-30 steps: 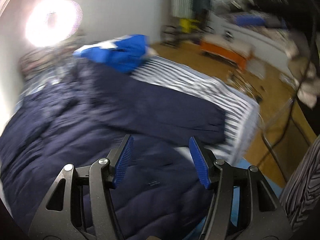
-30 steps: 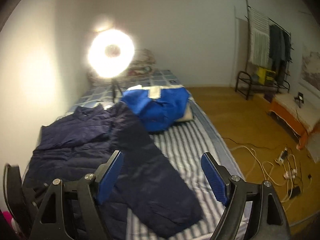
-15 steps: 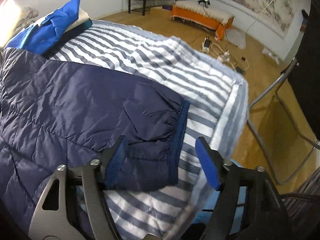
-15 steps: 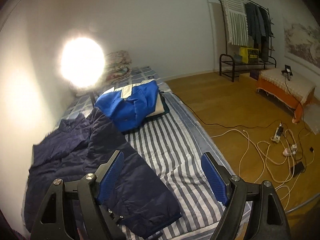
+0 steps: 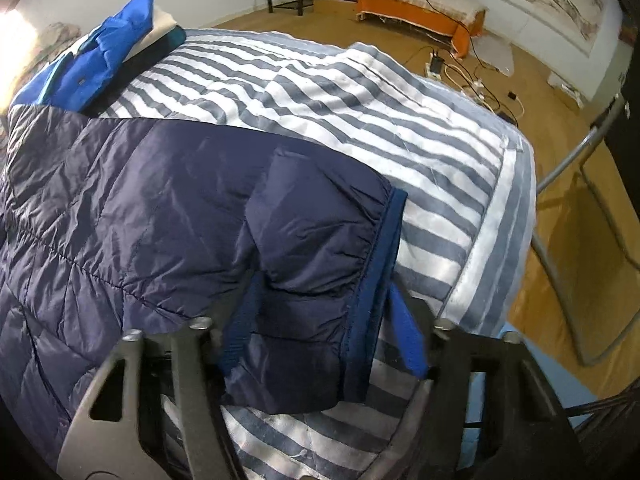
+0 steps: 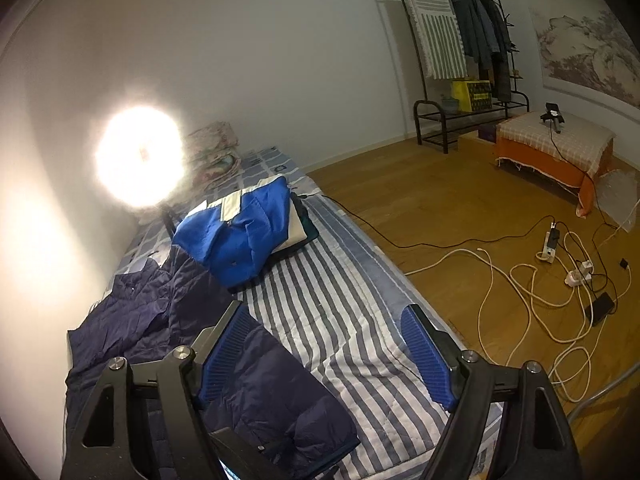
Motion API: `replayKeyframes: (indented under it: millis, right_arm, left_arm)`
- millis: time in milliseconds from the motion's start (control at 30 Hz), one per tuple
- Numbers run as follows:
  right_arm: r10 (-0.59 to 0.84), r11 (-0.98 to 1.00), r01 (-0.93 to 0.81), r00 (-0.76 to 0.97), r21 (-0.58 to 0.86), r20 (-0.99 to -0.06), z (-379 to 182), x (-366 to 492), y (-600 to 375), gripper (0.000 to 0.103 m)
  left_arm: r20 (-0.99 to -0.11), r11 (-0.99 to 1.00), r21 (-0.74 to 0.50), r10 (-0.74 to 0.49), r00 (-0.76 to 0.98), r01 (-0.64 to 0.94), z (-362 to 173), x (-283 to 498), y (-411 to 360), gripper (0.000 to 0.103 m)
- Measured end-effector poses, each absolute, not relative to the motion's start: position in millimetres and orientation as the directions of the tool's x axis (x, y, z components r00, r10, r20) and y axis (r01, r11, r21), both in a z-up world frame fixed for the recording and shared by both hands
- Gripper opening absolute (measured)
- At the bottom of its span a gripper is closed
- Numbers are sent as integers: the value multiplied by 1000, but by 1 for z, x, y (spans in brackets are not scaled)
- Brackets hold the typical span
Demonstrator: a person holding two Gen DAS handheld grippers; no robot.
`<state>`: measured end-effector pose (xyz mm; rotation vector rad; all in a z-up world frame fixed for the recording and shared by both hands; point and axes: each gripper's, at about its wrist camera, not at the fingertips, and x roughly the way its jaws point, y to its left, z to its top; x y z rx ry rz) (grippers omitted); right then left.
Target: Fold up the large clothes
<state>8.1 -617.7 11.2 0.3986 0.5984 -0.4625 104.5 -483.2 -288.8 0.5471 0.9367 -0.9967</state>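
Note:
A navy quilted jacket lies spread on the striped bed; it also shows in the right wrist view. Its sleeve cuff points at the foot of the bed. My left gripper is open with the cuff end lying between its jaws, blue pads on either side. My right gripper is open and empty, held above the sleeve and the bed.
A folded bright blue jacket lies on a stack further up the bed. A ring light glares at the wall. Cables and power strips lie on the wood floor right of the bed. A metal chair frame stands by the bed's corner.
My left gripper has moved down to the sleeve cuff, which now lies between its open jaws. My right gripper has swung a little to the right and stayed open.

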Motion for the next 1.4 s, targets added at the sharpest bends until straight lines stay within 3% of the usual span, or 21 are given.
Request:
replayKeyframes:
  millis: [33,67,100,167,467,800,1067,1400]
  right_arm:
    - [-299,826,521,729,216,-615,11,10,-617,80]
    - [-303,828,521,727,208,-616,12,12,-615,80]
    - [-305,832,518,727,200,-616,12,15,-611,80]
    - [-301,837,509,734,200,-609,15,17,-606,78]
    - [-277,829,484,790,280,-547,30,30,-591,78]
    - [-189,873,411,782,263,-593,10,107,-537,72]
    - [-131,909,356,736,215,-665,-25,169,-496,70]
    - [-59,944,289,628,162,-776,-83,230,-459,61]
  left_arm:
    - [-859,470,-40,-468,210,882,-286,108,-482,40]
    - [-857,476,-68,-478,193,877,-283,112,-481,21]
    - [-855,489,-104,-489,174,866,-279,117,-478,12]
    - [-834,514,-189,-533,139,836,-268,129,-467,9]
    - [-726,607,-341,-655,209,718,-198,197,-376,7]
    - [-670,759,-354,-613,418,546,-155,301,-227,6]
    - [-667,863,-315,-498,555,396,-169,372,-128,6]
    - [-667,916,-296,-400,628,269,-204,452,-67,6]
